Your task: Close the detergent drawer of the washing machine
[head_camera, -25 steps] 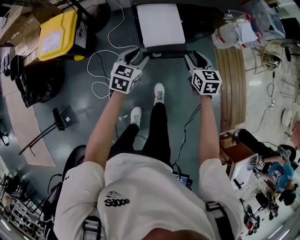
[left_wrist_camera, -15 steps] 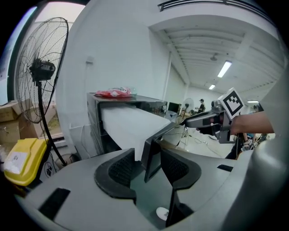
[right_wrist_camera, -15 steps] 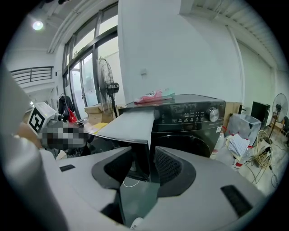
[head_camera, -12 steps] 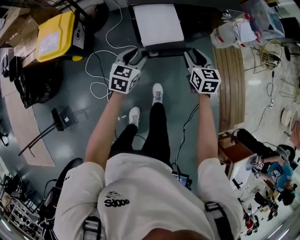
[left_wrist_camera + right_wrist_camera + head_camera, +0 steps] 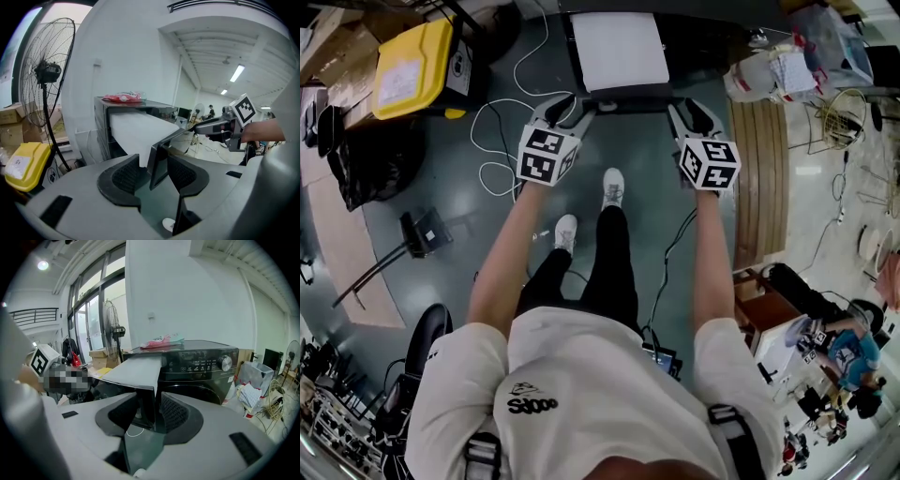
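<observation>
detergent drawer (image 5: 619, 49) is pulled well out of the black washing machine (image 5: 201, 380). white top faces up, dark front panel (image 5: 623, 96) faces the person. still fully open as far as i can judge.

left tongs (image 5: 570, 105) sit at the panel's left corner, right tongs (image 5: 688, 109) at its right corner. both are released: each gripper view shows the panel edge standing between the ribbed pads. a sliver of gap shows on at least one side, so they straddle the panel without clamping it. on the left set the panel looks closer to the right-hand pad; can't confirm contact.

step in hand: lined up on the drawer front, push not started, by my read.

next move, my call:
- drive both sets forward together, along the slide and toward the machine. the corners should seat against the throat of the tongs, or nip the edge lightly first.
- keep the two sides even. the drawer is wide, so one corner leading will likely skew it and bind it.
- hold the angle flat to the drawer top. pushing downward would load the extended slide.
- stop when the panel is flush with the control fascia (image 5: 206, 364).

pink packet (image 5: 161, 341) on top of the machine is well clear of the drawer.
</observation>
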Motion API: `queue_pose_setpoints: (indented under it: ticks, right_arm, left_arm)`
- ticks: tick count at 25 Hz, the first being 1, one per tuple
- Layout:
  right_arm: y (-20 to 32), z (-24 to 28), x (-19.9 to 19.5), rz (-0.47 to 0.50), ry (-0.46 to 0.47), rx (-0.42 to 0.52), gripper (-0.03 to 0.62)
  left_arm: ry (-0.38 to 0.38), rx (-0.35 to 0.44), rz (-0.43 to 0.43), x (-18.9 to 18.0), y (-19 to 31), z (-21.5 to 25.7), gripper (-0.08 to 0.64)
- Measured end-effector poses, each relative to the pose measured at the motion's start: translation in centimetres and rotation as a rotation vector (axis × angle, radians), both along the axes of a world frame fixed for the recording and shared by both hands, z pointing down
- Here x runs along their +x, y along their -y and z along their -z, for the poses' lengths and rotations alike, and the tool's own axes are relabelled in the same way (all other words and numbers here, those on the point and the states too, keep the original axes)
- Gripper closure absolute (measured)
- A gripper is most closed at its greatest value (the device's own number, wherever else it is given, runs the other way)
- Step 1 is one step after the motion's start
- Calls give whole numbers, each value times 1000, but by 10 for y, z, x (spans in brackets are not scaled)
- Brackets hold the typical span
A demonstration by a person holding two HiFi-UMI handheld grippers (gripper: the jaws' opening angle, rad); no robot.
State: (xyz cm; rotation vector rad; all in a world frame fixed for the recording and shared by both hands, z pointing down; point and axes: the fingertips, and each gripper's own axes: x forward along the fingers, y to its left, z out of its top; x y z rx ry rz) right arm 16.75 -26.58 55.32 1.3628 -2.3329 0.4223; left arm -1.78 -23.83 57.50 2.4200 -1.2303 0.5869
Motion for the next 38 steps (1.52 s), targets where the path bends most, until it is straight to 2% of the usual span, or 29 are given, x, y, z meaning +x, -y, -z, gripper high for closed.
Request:
queue_pose_setpoints:
  ticks: [6,16,24,30,38]
  right_arm:
    - [8,5,-2,9,-36,43,440]
    - [21,4,-7,30,-44,27,440]
    - [28,6,-8,60,-99,38,440]
    - [37,4,-11,41,-102,28,440]
    - [47,4,-13,44,-75,31,440]
  left_arm:
    - [-18,7,25,-3,8,3,362]
    - [18,5,33,-6,21,3,362]
    - [13,-1,48,-6,28,4,362]
    - [18,-18,74,-9,37,2,364]
    - [-6,-14,64,-11,47,2,362]
